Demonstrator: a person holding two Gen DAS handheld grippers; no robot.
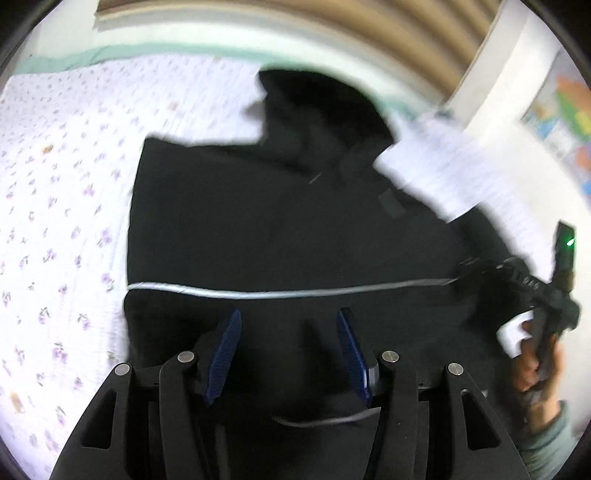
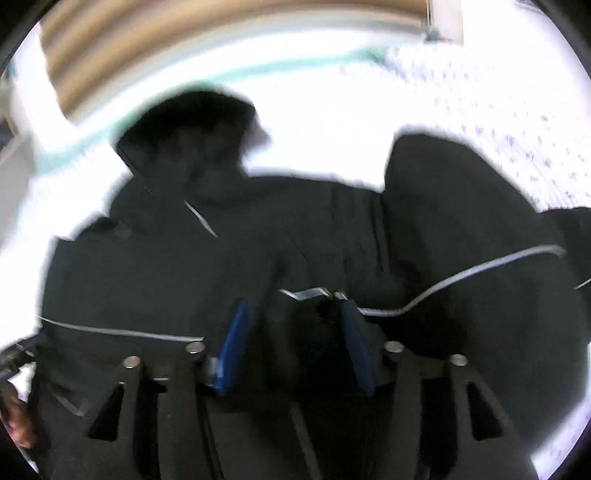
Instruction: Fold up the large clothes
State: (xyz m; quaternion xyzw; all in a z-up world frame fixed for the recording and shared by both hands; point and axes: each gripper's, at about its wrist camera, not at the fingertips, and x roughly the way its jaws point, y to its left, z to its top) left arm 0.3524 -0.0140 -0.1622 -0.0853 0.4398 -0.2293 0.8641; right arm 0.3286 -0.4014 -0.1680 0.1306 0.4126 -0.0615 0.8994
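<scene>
A large black hooded jacket (image 1: pixel 258 221) lies spread on a bed, its hood (image 1: pixel 321 110) toward the far side. A thin silver stripe (image 1: pixel 258 293) runs across it. My left gripper (image 1: pixel 289 314) hovers low over the jacket's near part, its blue pads apart, and I see no cloth pinched between them. In the right wrist view the jacket (image 2: pixel 221 251) fills the middle, and a bunched fold with the stripe (image 2: pixel 461 275) sits at my right gripper (image 2: pixel 292 301). Its pads stand apart and do not press the fold. The right gripper (image 1: pixel 546 295) also shows at the left view's right edge.
A white sheet with small purple flowers (image 1: pixel 55 221) covers the bed around the jacket. A white pillow or folded cloth (image 1: pixel 443 166) lies beyond the jacket's right shoulder. A wooden slatted board (image 1: pixel 332 29) runs along the far side. A hand (image 1: pixel 535 369) grips the right tool.
</scene>
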